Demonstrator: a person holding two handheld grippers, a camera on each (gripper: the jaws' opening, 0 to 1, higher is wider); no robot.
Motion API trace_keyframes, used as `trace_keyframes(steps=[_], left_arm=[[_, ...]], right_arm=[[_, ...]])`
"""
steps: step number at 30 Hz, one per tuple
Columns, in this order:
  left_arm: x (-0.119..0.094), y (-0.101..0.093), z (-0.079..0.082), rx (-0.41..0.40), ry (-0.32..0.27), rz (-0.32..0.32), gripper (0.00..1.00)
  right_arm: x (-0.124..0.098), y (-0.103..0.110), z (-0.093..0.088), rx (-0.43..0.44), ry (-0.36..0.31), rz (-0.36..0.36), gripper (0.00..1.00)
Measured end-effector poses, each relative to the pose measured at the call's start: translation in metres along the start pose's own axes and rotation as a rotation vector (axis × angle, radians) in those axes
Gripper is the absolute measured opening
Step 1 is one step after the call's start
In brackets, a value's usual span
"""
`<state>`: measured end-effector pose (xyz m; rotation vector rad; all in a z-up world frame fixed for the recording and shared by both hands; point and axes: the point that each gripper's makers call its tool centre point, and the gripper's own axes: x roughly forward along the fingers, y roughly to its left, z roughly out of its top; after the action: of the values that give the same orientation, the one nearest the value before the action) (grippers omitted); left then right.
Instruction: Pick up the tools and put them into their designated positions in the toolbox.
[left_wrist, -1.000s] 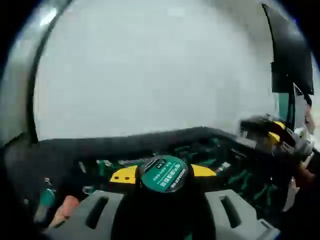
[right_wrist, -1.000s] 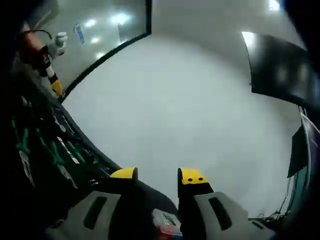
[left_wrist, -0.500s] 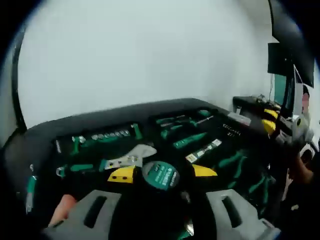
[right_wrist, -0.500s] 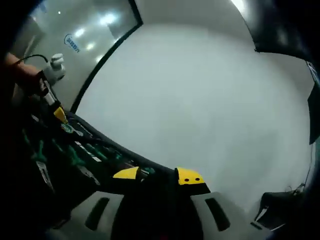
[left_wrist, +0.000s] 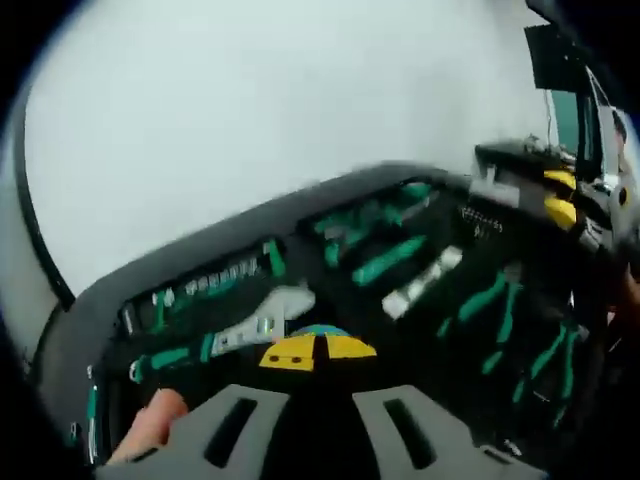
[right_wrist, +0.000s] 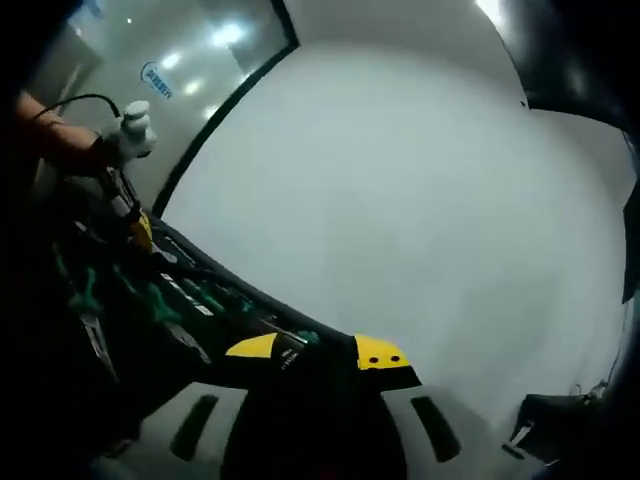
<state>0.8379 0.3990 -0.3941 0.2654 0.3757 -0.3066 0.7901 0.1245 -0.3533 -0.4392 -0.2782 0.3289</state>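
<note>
An open black toolbox (left_wrist: 90, 310) holds green-handled tools in foam slots: a silver adjustable wrench (left_wrist: 258, 320), a row of sockets (left_wrist: 215, 280) and pliers (left_wrist: 490, 300). My left gripper (left_wrist: 318, 351) hovers over the wrench with its yellow tips pressed together. A teal sliver (left_wrist: 318, 329) peeks just beyond them. My right gripper (right_wrist: 315, 350) is at the toolbox's (right_wrist: 150, 300) rim, its yellow tips apart with only darkness between them. The left gripper (right_wrist: 132, 228) also appears in the right gripper view, held by a white-gloved hand (right_wrist: 132, 130). The right gripper (left_wrist: 560, 195) appears in the left gripper view, blurred.
A pale wall rises behind the toolbox. A dark screen (left_wrist: 555, 60) hangs at the upper right. A finger (left_wrist: 150, 425) shows beside my left jaw. A glass partition (right_wrist: 170, 70) with reflected lights stands behind the gloved hand.
The round green labelled thing between my left jaws is gone from sight and the yellow tips have come together. The left view has tipped down over the toolbox. The right view has barely shifted.
</note>
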Motion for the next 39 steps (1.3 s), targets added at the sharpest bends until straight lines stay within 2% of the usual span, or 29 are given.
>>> trace_keyframes(steps=[1,2,3,5,8,12,13,14,15,16,17,18,19,20,21,23,24,25,28,29,30,31,32,33,34,35,36,38,39], left_arm=[[0.004,0.001,-0.019,0.003,0.106,0.001,0.02],[0.014,0.005,-0.018,0.032,0.056,0.042,0.02],[0.016,0.003,-0.023,0.096,0.061,0.021,0.02],[0.017,0.006,-0.025,-0.022,0.052,0.033,0.01],[0.018,0.01,-0.023,-0.079,0.032,0.016,0.0],[0.026,0.013,-0.02,-0.058,0.025,0.027,0.01],[0.017,0.011,-0.018,-0.037,0.011,0.04,0.01],[0.011,0.024,-0.021,-0.003,0.041,0.111,0.01],[-0.003,0.043,-0.022,0.012,0.071,0.224,0.01],[-0.007,0.041,-0.019,-0.076,0.041,0.215,0.01],[-0.006,0.031,-0.016,-0.209,-0.006,0.151,0.01],[-0.01,0.007,-0.03,-0.319,0.075,0.037,0.01],[-0.011,0.013,-0.035,-0.177,0.071,0.115,0.0],[-0.009,0.017,-0.03,-0.096,0.036,0.131,0.0],[-0.012,0.015,-0.032,-0.065,0.027,0.17,0.0],[-0.009,0.014,-0.031,-0.059,-0.002,0.206,0.0],[-0.013,0.012,-0.033,-0.117,0.023,0.176,0.0],[-0.009,0.017,-0.033,-0.126,0.03,0.163,0.0],[-0.014,0.018,-0.03,-0.091,0.003,0.146,0.0],[-0.024,0.024,-0.037,-0.138,0.051,0.163,0.0],[-0.042,0.044,-0.036,-0.209,0.016,0.228,0.0],[-0.059,0.059,-0.03,-0.234,-0.046,0.269,0.0],[-0.095,0.087,-0.019,-0.245,-0.152,0.368,0.01],[-0.134,0.123,-0.024,-0.241,-0.22,0.511,0.03],[-0.159,0.148,-0.031,-0.233,-0.246,0.597,0.06],[-0.181,0.193,-0.054,-0.18,-0.222,0.677,0.12],[-0.196,0.216,-0.071,-0.179,-0.186,0.702,0.19],[-0.219,0.247,-0.106,-0.308,-0.108,0.695,0.26],[-0.228,0.258,-0.115,-0.387,-0.124,0.679,0.29]], right_arm=[[0.0,0.001,0.001,-0.004,-0.002,0.001,0.25],[-0.001,0.002,0.002,-0.013,-0.005,0.001,0.25],[-0.001,0.002,0.002,-0.019,-0.006,0.002,0.25],[-0.001,0.004,0.002,-0.027,-0.004,0.01,0.25],[-0.001,0.005,0.003,-0.023,-0.01,0.016,0.25],[-0.001,0.003,0.002,-0.006,-0.004,0.016,0.25],[-0.002,0.003,0.002,-0.005,-0.006,0.013,0.25],[-0.002,0.001,0.004,0.0,-0.014,0.008,0.25],[-0.003,0.001,0.005,0.007,-0.019,0.004,0.25],[-0.003,-0.001,0.006,0.018,-0.026,-0.001,0.25],[-0.003,-0.001,0.007,0.021,-0.028,-0.003,0.25],[-0.003,-0.002,0.007,0.024,-0.029,-0.004,0.25],[-0.003,-0.002,0.006,0.028,-0.025,-0.003,0.25],[-0.002,-0.001,0.005,0.03,-0.021,-0.001,0.25],[-0.002,0.0,0.004,0.031,-0.015,0.005,0.25],[-0.001,0.001,0.003,0.025,-0.01,0.009,0.25],[-0.001,0.001,0.003,0.022,-0.011,0.008,0.25],[-0.001,0.001,0.003,0.02,-0.011,0.008,0.25],[-0.002,0.001,0.003,0.014,-0.011,0.006,0.25],[-0.002,0.0,0.004,0.021,-0.014,0.005,0.25],[-0.002,-0.002,0.003,0.035,-0.013,0.002,0.25],[-0.002,-0.004,0.002,0.057,-0.008,-0.002,0.25],[-0.002,-0.006,0.0,0.068,-0.003,-0.003,0.25],[-0.001,-0.007,-0.002,0.085,0.005,-0.004,0.25],[0.0,-0.008,-0.003,0.094,0.008,-0.004,0.25],[-0.001,-0.009,-0.003,0.101,0.008,-0.008,0.25],[-0.001,-0.009,-0.003,0.103,0.006,-0.012,0.25],[-0.001,-0.009,-0.001,0.1,0.0,-0.018,0.25],[-0.001,-0.009,-0.001,0.094,0.0,-0.02,0.25]])
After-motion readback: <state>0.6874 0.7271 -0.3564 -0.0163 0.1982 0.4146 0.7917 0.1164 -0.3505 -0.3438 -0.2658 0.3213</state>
